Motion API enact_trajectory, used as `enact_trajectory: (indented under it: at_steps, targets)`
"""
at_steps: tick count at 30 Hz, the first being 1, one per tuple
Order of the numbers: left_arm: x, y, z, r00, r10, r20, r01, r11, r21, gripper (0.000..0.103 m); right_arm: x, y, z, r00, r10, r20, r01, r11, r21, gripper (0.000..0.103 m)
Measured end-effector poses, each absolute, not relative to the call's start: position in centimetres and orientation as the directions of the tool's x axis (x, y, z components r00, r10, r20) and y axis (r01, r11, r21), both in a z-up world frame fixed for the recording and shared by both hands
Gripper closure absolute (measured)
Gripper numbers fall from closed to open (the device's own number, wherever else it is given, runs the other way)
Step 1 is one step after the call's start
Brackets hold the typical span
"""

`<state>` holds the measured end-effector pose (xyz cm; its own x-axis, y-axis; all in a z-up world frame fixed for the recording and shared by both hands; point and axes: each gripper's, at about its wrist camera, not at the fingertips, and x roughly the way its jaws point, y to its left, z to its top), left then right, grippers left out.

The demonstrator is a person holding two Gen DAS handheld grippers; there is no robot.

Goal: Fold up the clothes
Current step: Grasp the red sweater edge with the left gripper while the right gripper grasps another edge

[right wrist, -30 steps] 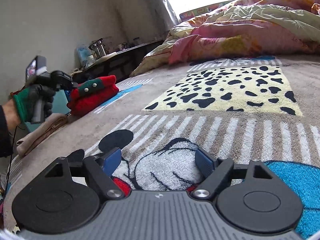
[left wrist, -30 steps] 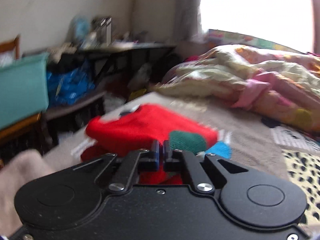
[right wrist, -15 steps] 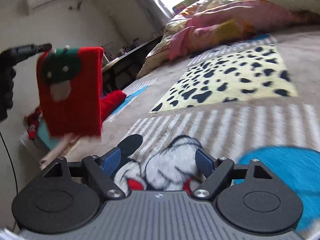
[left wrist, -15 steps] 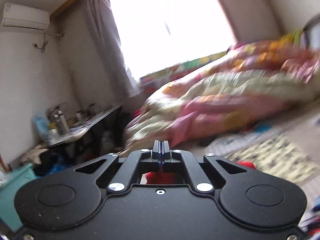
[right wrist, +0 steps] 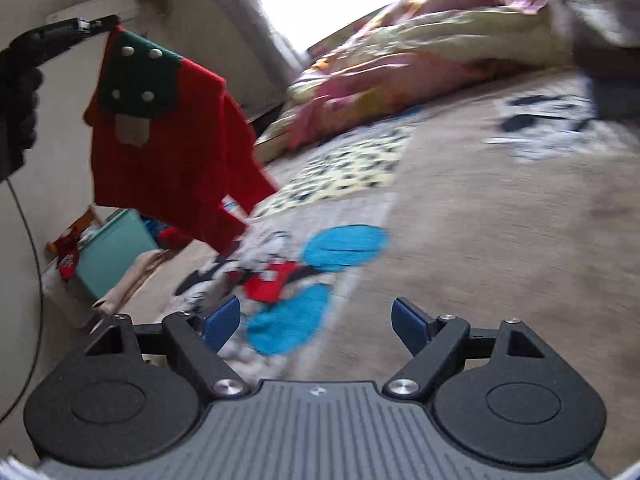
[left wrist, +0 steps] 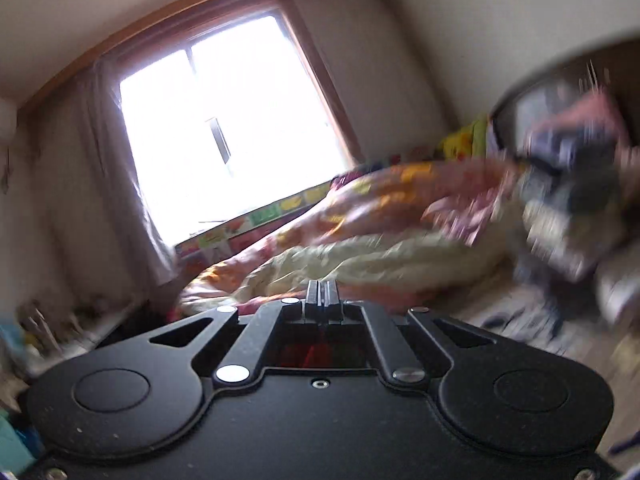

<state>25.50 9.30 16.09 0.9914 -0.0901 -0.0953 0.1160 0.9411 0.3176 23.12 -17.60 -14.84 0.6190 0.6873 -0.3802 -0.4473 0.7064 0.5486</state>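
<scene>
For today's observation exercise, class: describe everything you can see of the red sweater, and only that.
The red sweater looks like a small knitted garment with a dark green patch near the top carrying four pale buttons, and a beige patch below it. It hangs in the air, unfolded, one sleeve trailing down to the right, above the patterned blanket without touching it. The left gripper, jaws shut, pinches its top edge; nothing else touches it. In the left wrist view only a red sliver shows under the fingers.

**Clearance over the bed**

Ahead of my right gripper (right wrist: pixel 316 322) the blanket (right wrist: pixel 500 248) lies flat and bare. The red sweater (right wrist: pixel 168 152) hangs across the left side. Heaped quilt (right wrist: pixel 420 56) blocks the far edge; teal bin (right wrist: pixel 116 252) crowds the bedside.
</scene>
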Motion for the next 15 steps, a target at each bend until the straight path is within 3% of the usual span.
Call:
enact_trajectory:
  at_steps: [6, 11, 13, 15]
  targets:
    - [24.4, 4.9, 13.6, 0.969, -0.130, -0.208, 0.208, 0.886, 0.415, 0.103, 22.4, -23.7, -14.9, 0.685, 0.658, -0.314, -0.362, 0.681, 0.636, 0.021]
    - [22.6, 4.4, 5.1, 0.913, -0.126, -0.387, 0.297, 0.856, 0.422, 0.103, 22.9, -27.8, -12.8, 0.726, 0.664, -0.175, -0.390, 0.609, 0.691, 0.016]
    - [22.0, 4.0, 1.6, 0.873, -0.107, -0.476, 0.330, 0.848, 0.415, 0.103, 23.4, -29.4, -13.0, 0.743, 0.649, -0.165, -0.365, 0.599, 0.713, 0.016]
    - [21.0, 3.8, -0.4, 0.850, -0.078, -0.521, 0.338, 0.839, 0.427, 0.096, 24.2, -30.4, -13.8, 0.755, 0.632, -0.174, -0.333, 0.599, 0.728, 0.016]
